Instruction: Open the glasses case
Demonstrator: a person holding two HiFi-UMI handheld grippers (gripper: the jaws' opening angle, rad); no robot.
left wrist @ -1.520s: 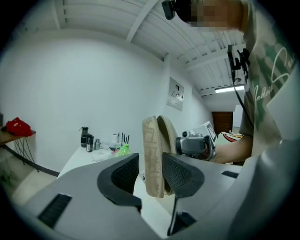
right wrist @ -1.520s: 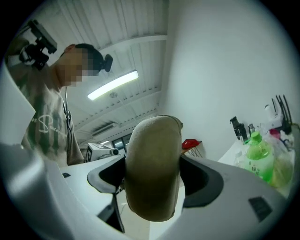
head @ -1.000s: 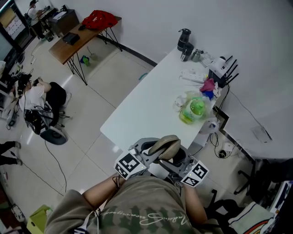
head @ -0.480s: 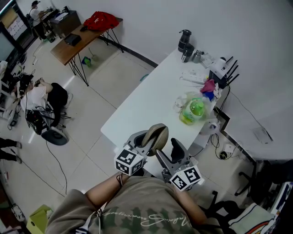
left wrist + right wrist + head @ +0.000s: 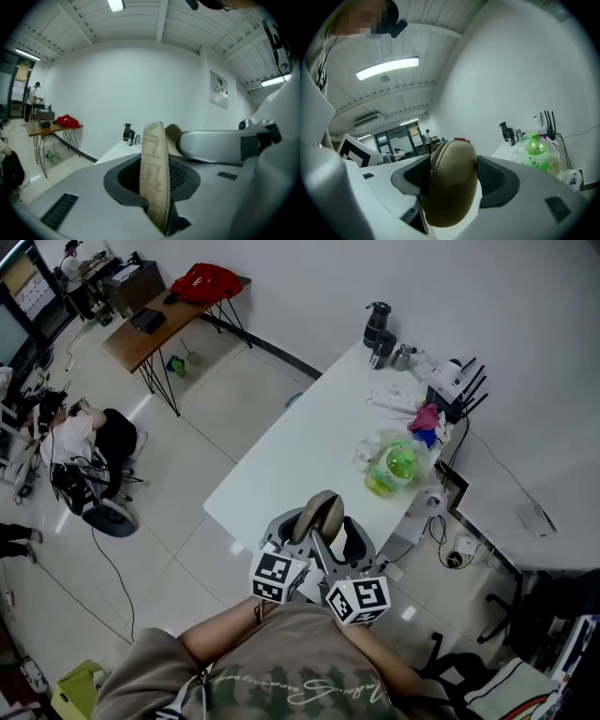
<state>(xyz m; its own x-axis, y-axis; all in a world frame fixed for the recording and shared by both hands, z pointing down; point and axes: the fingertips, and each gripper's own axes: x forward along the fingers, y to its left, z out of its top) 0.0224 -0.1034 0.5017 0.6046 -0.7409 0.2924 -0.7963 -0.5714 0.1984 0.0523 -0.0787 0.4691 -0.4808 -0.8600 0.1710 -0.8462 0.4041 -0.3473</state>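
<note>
While the left gripper (image 5: 302, 532) pinches the glasses case (image 5: 319, 515) tight by its thin edge, the right gripper (image 5: 336, 538) is closing its jaws round the fat round side of the case, and its pads do not look tight on it yet. The case is at 6 o'clock in the head view, held up over the near end of the white table (image 5: 300, 446).

I think this is the step of getting a good hold with both tools before the lid is pulled. Next, the right jaws should squeeze one half firmly. Then the two tools can pull the halves apart. I cannot see where the seam or hinge is.

A green bottle (image 5: 394, 465) stands at 2 o'clock from the case, well apart, and dark flasks (image 5: 378, 324) stand at 1 o'clock at the far end. Nothing blocks the way. The two grippers are very close, so they could bump, and the smooth case might slip
</note>
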